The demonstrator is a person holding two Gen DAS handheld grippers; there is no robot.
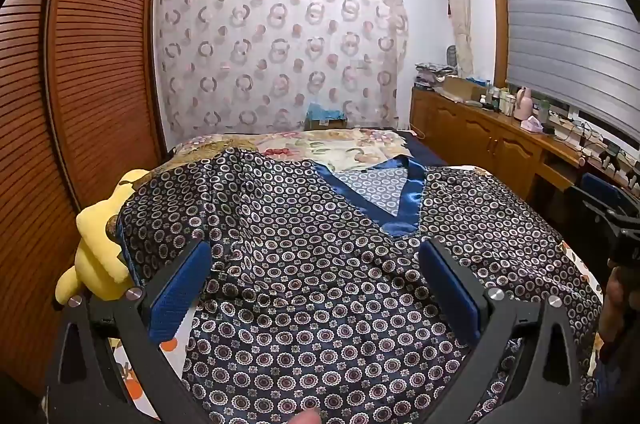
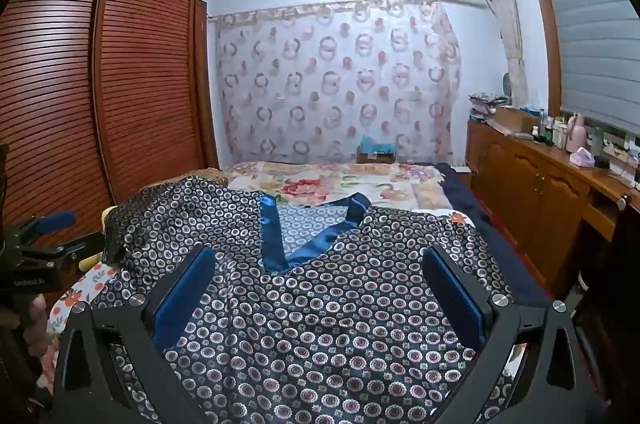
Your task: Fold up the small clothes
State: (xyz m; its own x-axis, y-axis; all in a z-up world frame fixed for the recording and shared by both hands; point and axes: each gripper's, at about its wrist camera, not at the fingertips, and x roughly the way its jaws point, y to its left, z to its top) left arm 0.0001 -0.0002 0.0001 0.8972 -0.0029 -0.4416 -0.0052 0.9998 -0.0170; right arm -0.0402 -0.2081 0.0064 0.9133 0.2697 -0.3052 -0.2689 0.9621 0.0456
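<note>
A dark navy top with a ring-and-flower print and a shiny blue V-neck band (image 1: 404,202) lies spread flat on the bed, front up (image 1: 320,264). It also fills the right wrist view (image 2: 320,304), neck band (image 2: 276,240) pointing away. My left gripper (image 1: 314,256) is open above the garment's middle, blue pads wide apart, holding nothing. My right gripper (image 2: 320,260) is open above the garment just below the V-neck, empty. The left gripper shows at the left edge of the right wrist view (image 2: 44,236).
The bed carries a floral quilt (image 2: 340,184) beyond the garment. A yellow plush toy (image 1: 100,248) sits at the bed's left edge beside a louvred wardrobe (image 1: 80,84). A wooden sideboard (image 2: 540,176) with bottles runs along the right under the window.
</note>
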